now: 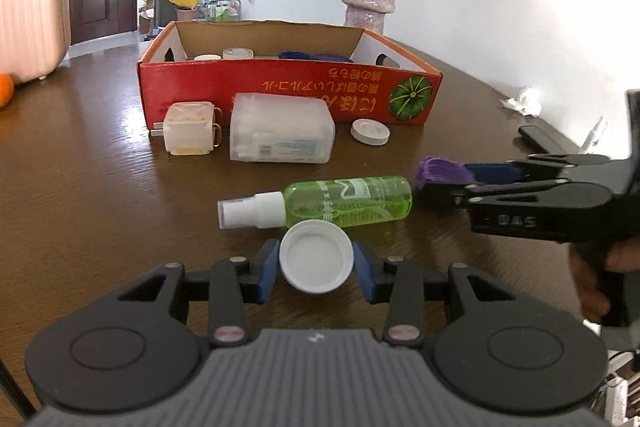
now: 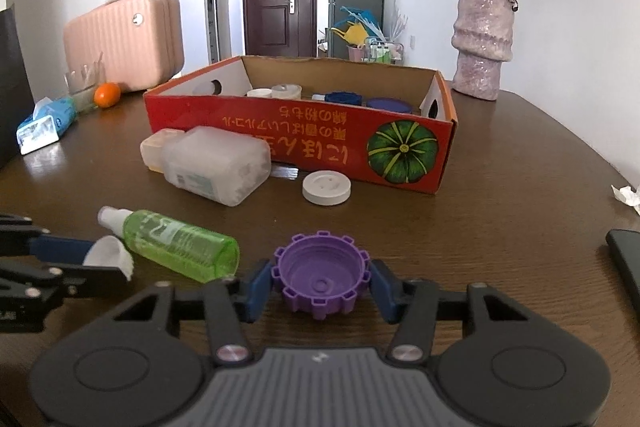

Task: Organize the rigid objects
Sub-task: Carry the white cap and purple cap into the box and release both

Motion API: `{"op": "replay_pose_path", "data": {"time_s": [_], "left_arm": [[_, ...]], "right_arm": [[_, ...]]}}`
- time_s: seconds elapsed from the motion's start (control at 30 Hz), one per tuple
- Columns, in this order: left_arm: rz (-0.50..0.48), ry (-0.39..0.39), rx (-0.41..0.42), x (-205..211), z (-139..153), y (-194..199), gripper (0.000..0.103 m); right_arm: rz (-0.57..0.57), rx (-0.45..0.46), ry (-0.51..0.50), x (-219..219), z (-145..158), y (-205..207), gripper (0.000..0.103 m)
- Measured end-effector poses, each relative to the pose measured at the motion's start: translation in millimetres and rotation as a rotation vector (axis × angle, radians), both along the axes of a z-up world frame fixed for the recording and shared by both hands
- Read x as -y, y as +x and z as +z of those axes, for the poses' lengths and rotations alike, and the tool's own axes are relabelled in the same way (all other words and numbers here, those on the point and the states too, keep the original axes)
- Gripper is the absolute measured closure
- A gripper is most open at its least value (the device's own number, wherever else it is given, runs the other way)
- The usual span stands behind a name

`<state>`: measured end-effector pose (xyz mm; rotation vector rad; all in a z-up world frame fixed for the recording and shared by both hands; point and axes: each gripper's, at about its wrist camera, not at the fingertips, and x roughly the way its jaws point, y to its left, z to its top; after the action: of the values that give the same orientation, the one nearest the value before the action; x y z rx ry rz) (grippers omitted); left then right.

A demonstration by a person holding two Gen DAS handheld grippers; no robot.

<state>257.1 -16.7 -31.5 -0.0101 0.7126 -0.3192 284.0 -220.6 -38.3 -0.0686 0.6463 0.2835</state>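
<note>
My left gripper (image 1: 316, 265) is shut on a white cap (image 1: 316, 255), held above the table in front of a lying green spray bottle (image 1: 344, 201). My right gripper (image 2: 320, 281) is shut on a purple toothed cap (image 2: 320, 275); it also shows at the right in the left wrist view (image 1: 440, 179). A red cardboard box (image 2: 304, 135) stands behind, holding several lids and jars. In front of it lie a frosted plastic container (image 2: 218, 165), a small cream box (image 1: 188, 127) and a white round lid (image 2: 326, 188).
A vase of dried roses (image 2: 482, 47) stands behind the box at the right. A pink suitcase (image 2: 124, 39), an orange (image 2: 107, 94), a glass and a tissue pack (image 2: 46, 123) are at the left. A crumpled tissue (image 2: 626, 197) and a black device (image 2: 626, 259) lie at the right.
</note>
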Motion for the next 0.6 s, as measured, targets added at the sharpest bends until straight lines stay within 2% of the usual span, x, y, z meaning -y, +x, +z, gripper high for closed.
{"op": "replay_pose_path", "data": {"time_s": [0.07,0.43,0.6], "left_arm": [[0.004,0.016,0.009,2.4,1.1,-2.3,0.063],[0.032,-0.005,0.074,-6.2,23.3,-35.5,0.063],[0.036,-0.011,0.122,-9.4,39.9,-44.4,0.063]], "right_arm": [[-0.009,0.007,0.011,3.4,2.5,-7.8,0.051],[-0.005,0.057,0.008,8.7,21.4,-69.5,0.051],[-0.018,0.099,0.027,12.7,34.3,-84.1,0.051]]}}
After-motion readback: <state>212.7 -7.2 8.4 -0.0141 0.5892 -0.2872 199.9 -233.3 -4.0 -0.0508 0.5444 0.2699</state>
